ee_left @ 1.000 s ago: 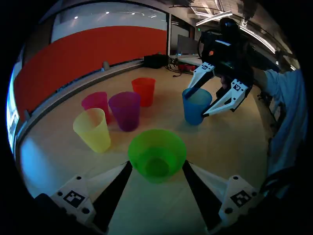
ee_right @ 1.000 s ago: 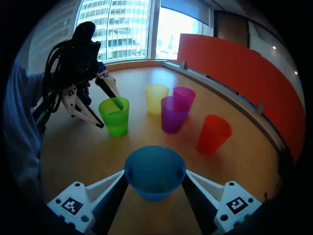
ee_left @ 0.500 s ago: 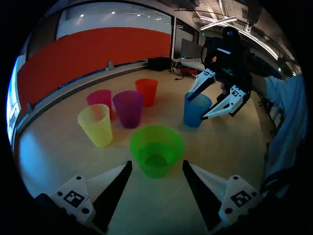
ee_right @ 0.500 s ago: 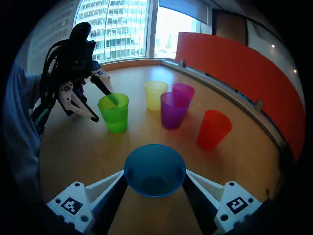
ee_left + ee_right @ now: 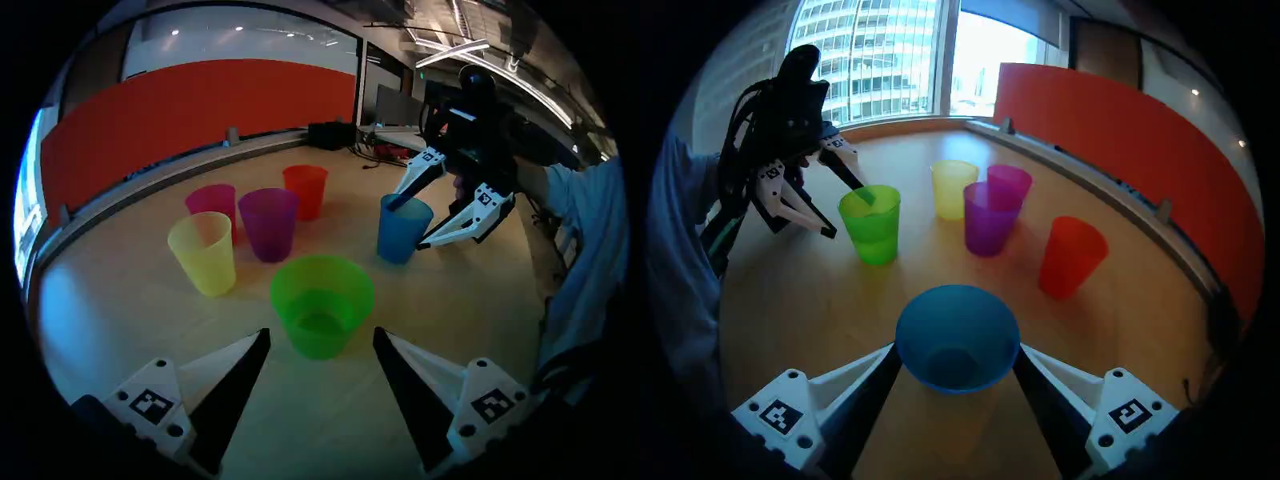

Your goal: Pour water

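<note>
A green cup stands upright between the fingers of my left gripper, which is shut on its sides. In the right gripper view the same green cup shows at left, with the left gripper around it and a hand behind. My right gripper is shut on a blue cup, also upright. In the left gripper view, the blue cup sits to the right between the right gripper's fingers. I cannot tell whether either cup holds water.
On the wooden table stand a yellow cup, a pink cup, a purple cup and an orange cup. An orange wall panel runs behind the table. A person's light sleeve is at right.
Both cups stay gripped. Each gripper appears slightly farther off and higher in the other's view, and the loose cups have shifted a little in frame as the cameras moved.
</note>
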